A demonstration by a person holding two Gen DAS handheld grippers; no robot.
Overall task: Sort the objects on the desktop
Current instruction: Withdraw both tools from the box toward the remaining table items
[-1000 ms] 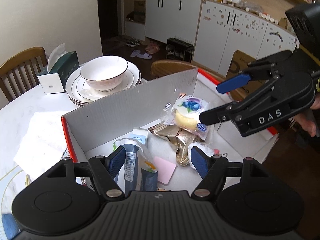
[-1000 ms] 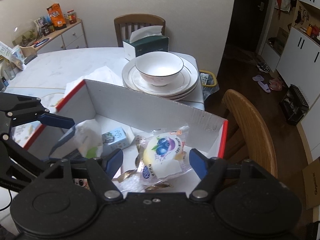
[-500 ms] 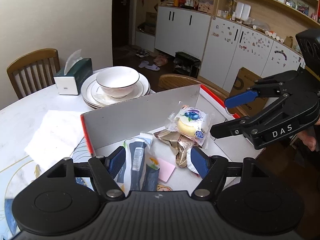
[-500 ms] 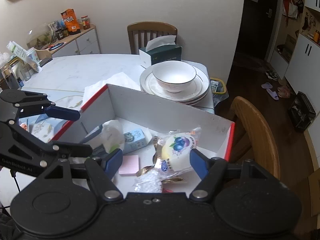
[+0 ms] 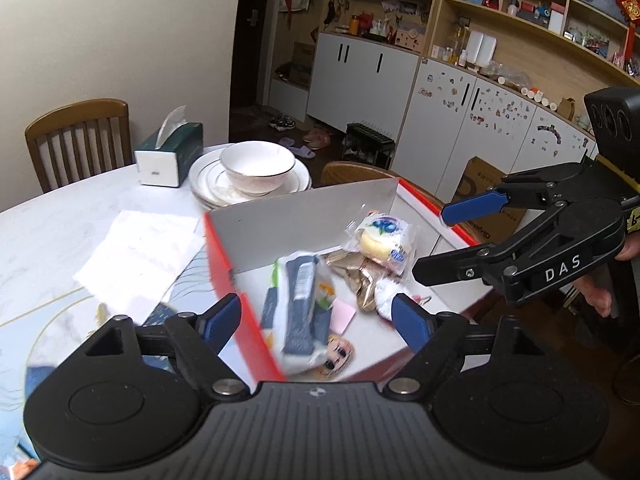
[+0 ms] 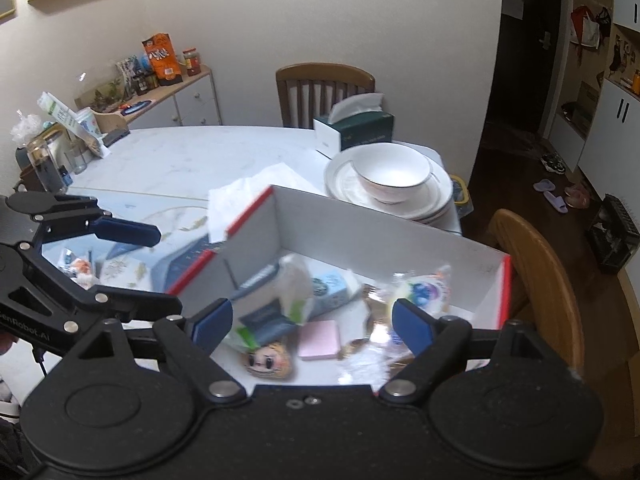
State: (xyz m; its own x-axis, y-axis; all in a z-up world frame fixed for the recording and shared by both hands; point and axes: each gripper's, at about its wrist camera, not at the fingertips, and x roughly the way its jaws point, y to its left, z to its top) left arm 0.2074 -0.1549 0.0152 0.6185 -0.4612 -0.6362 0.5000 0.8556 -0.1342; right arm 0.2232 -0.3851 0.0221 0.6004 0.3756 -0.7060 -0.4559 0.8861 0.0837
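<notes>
A red-edged cardboard box (image 5: 304, 216) (image 6: 372, 232) on the table holds a white and blue packet (image 5: 298, 304) (image 6: 272, 304), a blueberry bun pack (image 5: 384, 236) (image 6: 420, 288), gold wrappers (image 5: 356, 276), a pink pad (image 5: 342, 314) (image 6: 320, 340), a small blue carton (image 6: 332, 286) and a doll-face item (image 5: 338, 356) (image 6: 270, 362). My left gripper (image 5: 318, 322) (image 6: 132, 272) is open and empty above the box's near left corner. My right gripper (image 6: 312, 326) (image 5: 444, 244) is open and empty above the box's right side.
A white bowl on stacked plates (image 5: 256, 168) (image 6: 390, 178) and a green tissue box (image 5: 170, 152) (image 6: 354, 128) stand behind the box. White paper (image 5: 140, 248) lies left of it. Wooden chairs (image 5: 78, 136) (image 6: 540, 280) stand at the table's edges. Small packets (image 6: 78, 268) lie left.
Both grippers have pulled back and up from the box, so more of the table shows. Both stay open. The items lie in the box as before.
</notes>
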